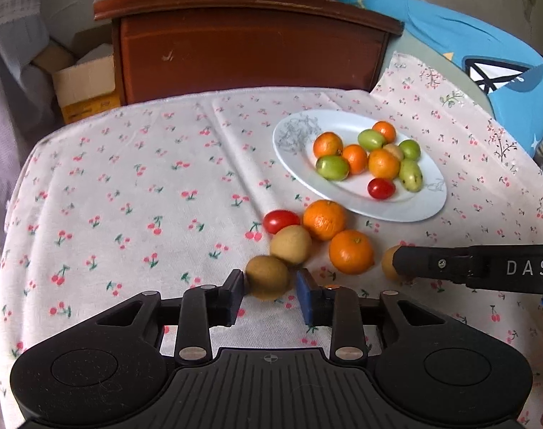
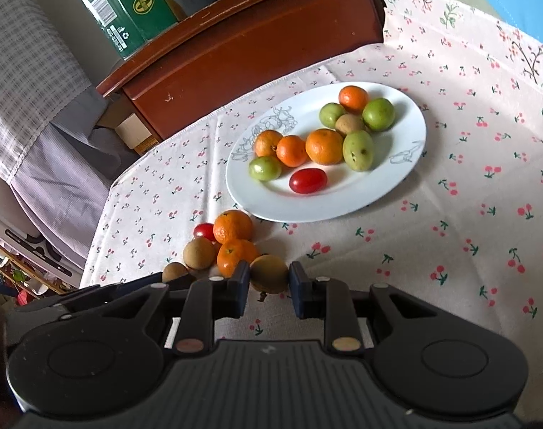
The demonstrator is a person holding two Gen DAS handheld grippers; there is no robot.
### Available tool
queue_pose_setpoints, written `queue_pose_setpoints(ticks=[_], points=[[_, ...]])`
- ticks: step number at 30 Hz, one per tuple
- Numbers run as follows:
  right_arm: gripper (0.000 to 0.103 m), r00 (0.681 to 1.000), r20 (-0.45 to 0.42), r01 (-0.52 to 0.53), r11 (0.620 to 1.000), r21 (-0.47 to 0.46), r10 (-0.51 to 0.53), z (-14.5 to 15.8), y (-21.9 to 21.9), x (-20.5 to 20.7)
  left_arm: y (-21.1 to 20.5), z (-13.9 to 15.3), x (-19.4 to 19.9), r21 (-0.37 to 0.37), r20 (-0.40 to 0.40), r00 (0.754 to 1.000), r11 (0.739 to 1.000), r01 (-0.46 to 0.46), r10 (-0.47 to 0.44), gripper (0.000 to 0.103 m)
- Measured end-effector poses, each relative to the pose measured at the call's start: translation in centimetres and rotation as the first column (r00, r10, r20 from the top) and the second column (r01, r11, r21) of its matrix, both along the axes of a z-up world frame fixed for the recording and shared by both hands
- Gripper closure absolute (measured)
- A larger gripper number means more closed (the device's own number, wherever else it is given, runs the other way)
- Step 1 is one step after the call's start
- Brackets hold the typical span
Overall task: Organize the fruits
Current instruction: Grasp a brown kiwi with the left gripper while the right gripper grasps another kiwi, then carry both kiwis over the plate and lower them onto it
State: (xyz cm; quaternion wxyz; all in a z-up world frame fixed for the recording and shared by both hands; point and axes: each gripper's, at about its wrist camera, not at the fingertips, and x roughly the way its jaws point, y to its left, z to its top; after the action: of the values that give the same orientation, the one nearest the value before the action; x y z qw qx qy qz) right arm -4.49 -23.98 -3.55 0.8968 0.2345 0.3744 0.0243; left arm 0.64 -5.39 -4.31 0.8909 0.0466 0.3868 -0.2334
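A counter draped in a white cloth printed with small red cherries [image 1: 135, 186] fills both views. In the left wrist view, a white oval plate [image 1: 296, 132] sits right of centre, holding small oranges, green plum-like fruits, one tan round fruit and a red cherry tomato [image 1: 381, 188]. Just below the plate's lower left rim, loose fruit lies clustered on the cloth: a second cherry tomato [image 1: 281, 220], two oranges [image 1: 324, 219] touching each other, and a tan round fruit [image 1: 291, 245] beside them. At lower centre, the left gripper [image 1: 269, 291] stands open around a brown round fruit [image 1: 267, 277]; the left pad looks to be touching it, while a gap shows at the blue right pad. At the right edge of this view, the dark finger of the right gripper [image 1: 414, 261] reaches in, covering part of another tan fruit [image 1: 388, 261]. In the right wrist view, the same plate [image 2: 396, 175] lies in the upper middle of the frame, with the loose cluster at lower left of it. The right gripper [image 2: 269, 291] at lower centre has its two pads on either side of a brown round fruit [image 2: 268, 272], close against it; whether they are pressing it or only beside it cannot be told. Behind the counter, in the upper part of both frames, stands a reddish-brown wooden cabinet [image 1: 250, 50] with a green carton [image 2: 121, 3] on top.
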Motion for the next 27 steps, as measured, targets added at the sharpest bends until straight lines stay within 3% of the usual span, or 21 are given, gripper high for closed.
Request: queue_pose_setpoints(ticks=[2,10,22,27], points=[[0.079,1.0,-0.003,0.0,1.0,0.004,0.0,-0.1,0.0,0.0,-0.2,0.0,-0.1,0.005,0.013,1.0,1.0,0.008,-0.008,0.08],[0.079,1.0,0.024,0.003,1.0,0.013,-0.003,0.7,-0.2,-0.1,-0.1,2.2,-0.6,-0.041,0.052,0.999,0.999,-0.015,0.017,0.08],[0.079,0.99,0.143,0.005,1.0,0.013,-0.007,5.8,-1.6,-0.4,-1.9,7.1,-0.9,-0.103,0.135,0.991,0.995,0.018,-0.004,0.08],[0.079,0.983,0.182,-0.008,0.999,0.047,-0.001,7.7,-2.9,0.3,-2.6,8.3,0.4,-0.163,0.104,0.995,0.986,0.028,-0.011,0.08]])
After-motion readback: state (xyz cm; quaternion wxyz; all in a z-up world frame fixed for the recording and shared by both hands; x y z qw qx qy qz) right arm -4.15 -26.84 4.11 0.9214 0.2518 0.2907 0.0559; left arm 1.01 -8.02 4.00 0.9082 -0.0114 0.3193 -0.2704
